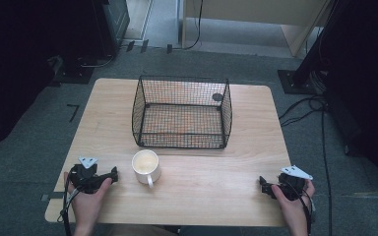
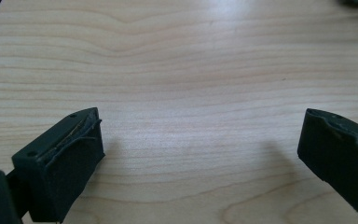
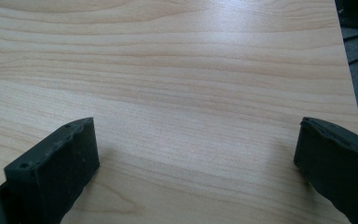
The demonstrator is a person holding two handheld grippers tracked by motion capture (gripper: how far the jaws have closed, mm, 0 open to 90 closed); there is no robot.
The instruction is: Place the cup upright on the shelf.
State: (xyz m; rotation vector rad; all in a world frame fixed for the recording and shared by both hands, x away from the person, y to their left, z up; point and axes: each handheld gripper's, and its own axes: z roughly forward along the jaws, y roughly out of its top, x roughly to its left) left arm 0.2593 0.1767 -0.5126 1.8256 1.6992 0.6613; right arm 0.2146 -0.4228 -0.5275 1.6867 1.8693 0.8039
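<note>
From above, my table (image 1: 187, 191) is evenly lit and fairly bright, while the far left and right corners of the room fall into near black. The picture is soft and a little grainy, and the mesh of the basket (image 1: 182, 112) blurs together. A pale sheen lies on the wood in both my gripper views, strongest toward the far edge. My jaws throw soft, faint shadows onto the wood beside them. The jaws themselves look dark, slightly out of focus.

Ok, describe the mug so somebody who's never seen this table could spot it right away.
On the wooden table, find the black wire basket in the middle. The mug stands just outside its near side, toward the left hand. It's small, cream-white and round, handle pointing toward the person.
</note>
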